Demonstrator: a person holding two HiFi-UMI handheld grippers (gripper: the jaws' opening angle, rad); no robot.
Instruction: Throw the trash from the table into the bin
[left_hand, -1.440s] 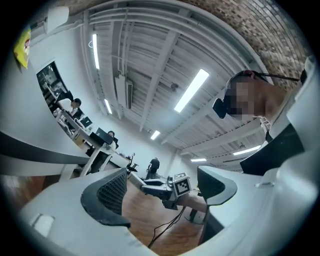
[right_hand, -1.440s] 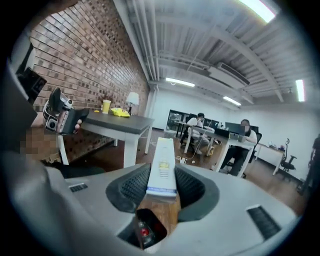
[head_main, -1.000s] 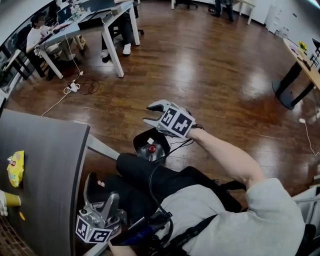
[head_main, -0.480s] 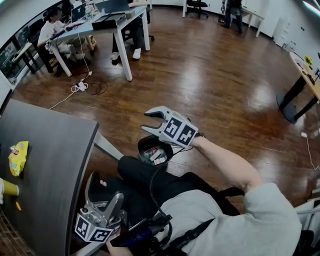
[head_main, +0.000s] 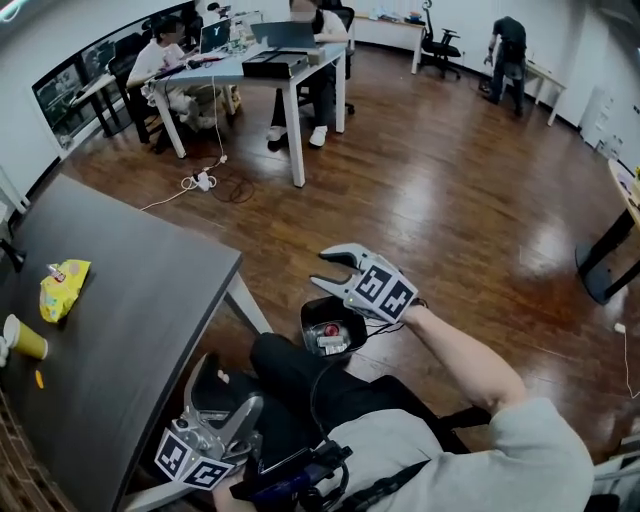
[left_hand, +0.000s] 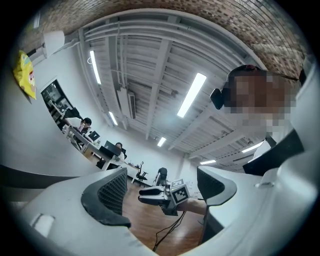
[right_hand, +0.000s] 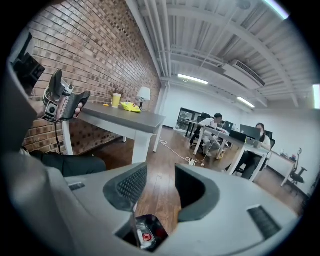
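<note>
A black bin (head_main: 333, 328) stands on the wood floor by my legs, with a red-and-white piece of trash inside. My right gripper (head_main: 328, 268) hovers just above its far rim, open and empty; in the right gripper view (right_hand: 160, 172) the bin (right_hand: 145, 235) shows below the jaws. On the dark table (head_main: 140, 300) lie a yellow snack bag (head_main: 63, 288) and a paper cup (head_main: 22, 337). My left gripper (head_main: 225, 385) sits low by my lap under the table's edge, open, nothing between its fingers (left_hand: 107, 192).
A small orange scrap (head_main: 38, 379) lies near the cup. The table's white leg (head_main: 250, 305) stands close to the bin. People sit at desks (head_main: 250, 65) far across the wood floor. A brick wall (right_hand: 90, 60) runs behind the table.
The right gripper has lifted a little above the bin, still open. The head view has swung so more of the table shows. The left gripper stays low by the lap.
</note>
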